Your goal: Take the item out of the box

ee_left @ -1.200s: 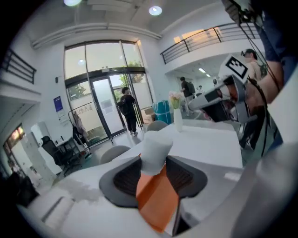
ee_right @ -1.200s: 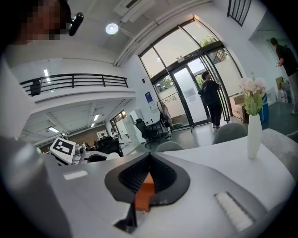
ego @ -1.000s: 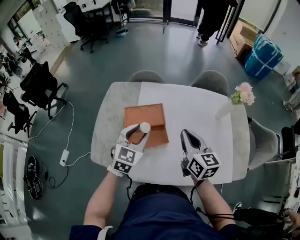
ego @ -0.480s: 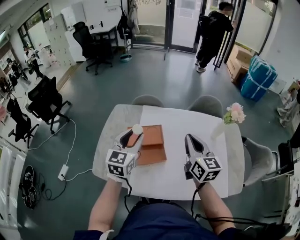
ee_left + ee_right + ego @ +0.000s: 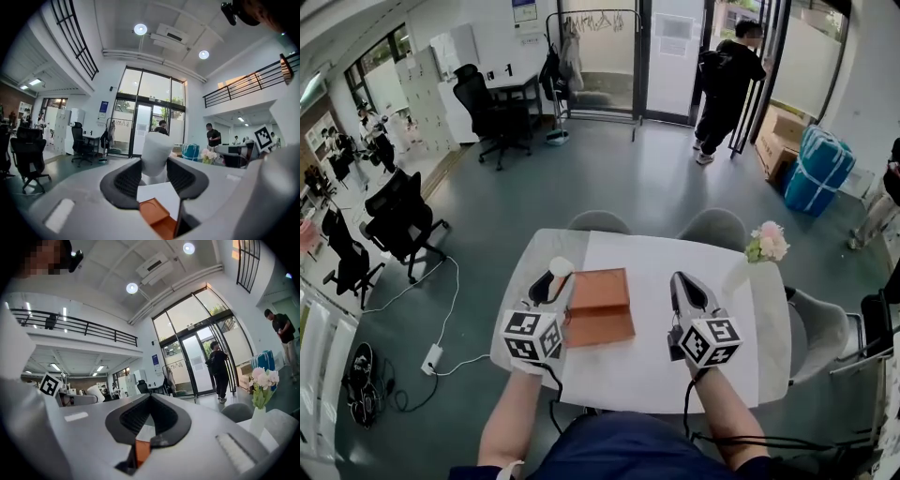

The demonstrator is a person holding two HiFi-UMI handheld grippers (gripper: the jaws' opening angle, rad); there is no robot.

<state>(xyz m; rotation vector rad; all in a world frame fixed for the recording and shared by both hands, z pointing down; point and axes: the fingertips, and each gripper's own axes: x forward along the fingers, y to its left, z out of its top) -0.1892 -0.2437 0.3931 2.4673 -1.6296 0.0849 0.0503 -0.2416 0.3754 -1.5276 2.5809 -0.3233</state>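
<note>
An orange-brown box [image 5: 598, 306] lies open on the white table [image 5: 741, 356], lid flat beside the base. My left gripper [image 5: 555, 276] is raised above the table's left side, just left of the box, and is shut on a white cylindrical item [image 5: 560, 267]. In the left gripper view the white cylindrical item [image 5: 156, 152] stands upright between the dark pads, and a corner of the box [image 5: 158, 216] shows below. My right gripper [image 5: 682, 286] hovers right of the box with its jaws together and nothing between them; in the right gripper view its tips [image 5: 151, 398] meet.
A vase of pink flowers [image 5: 766, 242] stands at the table's far right corner. Two grey chairs [image 5: 711, 225] are tucked in at the far side. Office chairs [image 5: 398, 217] and cables lie on the floor to the left. A person [image 5: 724, 80] stands at the glass doors.
My left gripper has lifted the white item up and leftward, away from the box. Both grippers now tilt more level, and the head view has risen toward the room.
</note>
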